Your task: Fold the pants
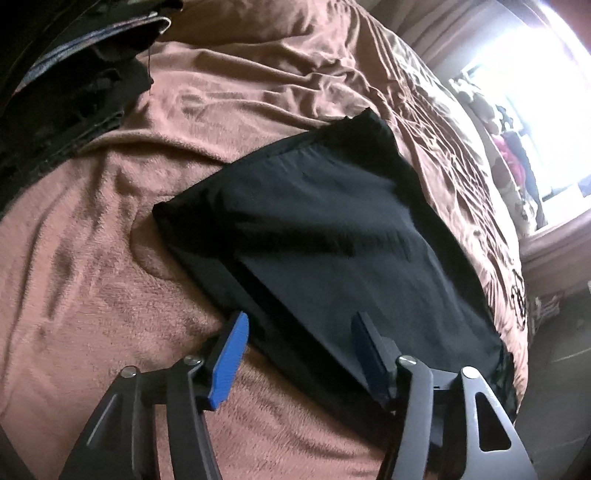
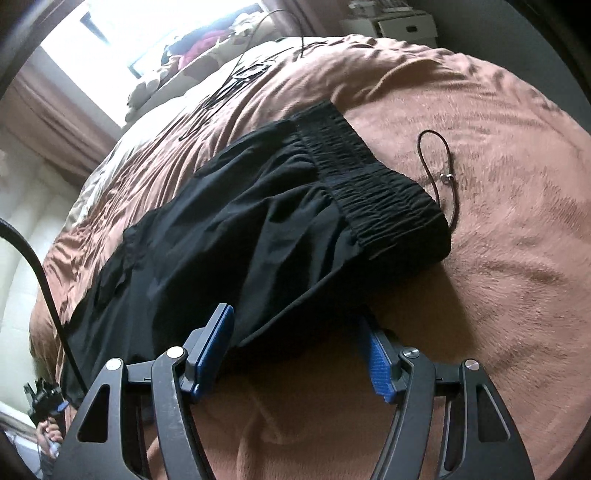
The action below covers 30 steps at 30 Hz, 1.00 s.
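Black pants [image 1: 332, 229] lie folded flat on a brown fleece blanket [image 1: 92, 295]. In the left wrist view my left gripper [image 1: 299, 332] straddles the near left edge of the pants. One blue pad [image 1: 231, 358] is over the blanket and the other over the cloth, with a wide gap and nothing pinched. In the right wrist view the pants [image 2: 240, 229] show their gathered elastic waistband [image 2: 373, 184] at the far right. My right gripper [image 2: 295, 328] stands open over the near hem. The cloth edge runs between its fingers, and the pads are not pressed on it.
A heap of dark clothes [image 1: 70, 85] sits at the far left of the bed. A thin cord loop with a metal ring [image 2: 439, 173] lies on the blanket beside the waistband. A thick black cable [image 2: 40, 266] hangs at the left. Thin wires [image 2: 236, 81] lie farther up the bed, near a bright window [image 2: 147, 33].
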Motion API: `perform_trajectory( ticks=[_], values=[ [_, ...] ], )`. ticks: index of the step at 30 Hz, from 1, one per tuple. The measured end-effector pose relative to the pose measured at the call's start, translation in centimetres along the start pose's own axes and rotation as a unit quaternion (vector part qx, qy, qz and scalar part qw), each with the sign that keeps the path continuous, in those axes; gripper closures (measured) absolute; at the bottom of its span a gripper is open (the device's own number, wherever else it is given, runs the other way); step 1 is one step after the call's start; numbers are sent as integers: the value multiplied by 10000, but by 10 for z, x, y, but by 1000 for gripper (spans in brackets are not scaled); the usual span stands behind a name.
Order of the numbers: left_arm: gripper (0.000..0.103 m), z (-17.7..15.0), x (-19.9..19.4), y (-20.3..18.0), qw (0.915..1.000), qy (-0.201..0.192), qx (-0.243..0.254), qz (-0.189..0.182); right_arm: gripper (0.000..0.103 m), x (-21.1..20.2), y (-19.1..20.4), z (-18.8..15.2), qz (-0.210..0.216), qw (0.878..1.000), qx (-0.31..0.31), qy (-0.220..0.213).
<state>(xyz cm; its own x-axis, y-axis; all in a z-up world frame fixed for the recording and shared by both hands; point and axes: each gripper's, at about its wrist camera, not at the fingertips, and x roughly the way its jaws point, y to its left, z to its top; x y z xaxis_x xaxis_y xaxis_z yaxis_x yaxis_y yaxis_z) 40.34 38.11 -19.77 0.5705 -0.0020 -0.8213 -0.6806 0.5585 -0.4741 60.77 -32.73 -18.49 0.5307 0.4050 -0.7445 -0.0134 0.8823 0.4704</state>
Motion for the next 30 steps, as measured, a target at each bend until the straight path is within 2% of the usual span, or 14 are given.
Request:
perform_trajectory(
  ticks=[2,7,9,10,11,12,13,14,18,20,27,28,30],
  values=[
    [45,2,-3,0,9999,-52,-79,-99,38,2,1,-1,15,10000,31,-13],
    [46,7,5,0,9999,18,-136,-33,38,3,-1,1,82,9999,47,-43],
    [54,8,10,1,9998,-16,-178,52,38,6,-2,2,80,9999,82,-43],
    [62,9,12,2,9997,-68,-206,140,38,8,-3,2,81,9999,122,-46],
    [73,10,13,2,9995,-103,-227,174,39,9,-4,3,69,9998,150,-54],
    [80,10,14,4,9993,-132,-262,217,45,11,-4,4,6,9999,162,-60],
    [96,11,14,6,9991,-144,-308,238,48,12,-5,5,-85,9998,174,-54],
    [101,11,14,9,9990,-154,-370,220,55,12,-6,5,-138,9997,212,-52],
    [102,5,4,14,9987,-267,-398,151,83,8,-14,7,-197,9987,458,-66],
    [102,1,-2,18,9986,-301,-404,126,89,5,-16,6,-120,9986,513,-63],
    [100,0,0,33,9986,-75,-527,58,91,0,-18,4,-61,9988,476,-74],
    [96,1,-1,33,9985,-49,-539,36,91,0,-19,4,-82,9987,498,-46],
    [79,-1,-5,34,9986,-22,-526,-40,85,-2,-18,3,19,9986,522,-28]
  ],
)
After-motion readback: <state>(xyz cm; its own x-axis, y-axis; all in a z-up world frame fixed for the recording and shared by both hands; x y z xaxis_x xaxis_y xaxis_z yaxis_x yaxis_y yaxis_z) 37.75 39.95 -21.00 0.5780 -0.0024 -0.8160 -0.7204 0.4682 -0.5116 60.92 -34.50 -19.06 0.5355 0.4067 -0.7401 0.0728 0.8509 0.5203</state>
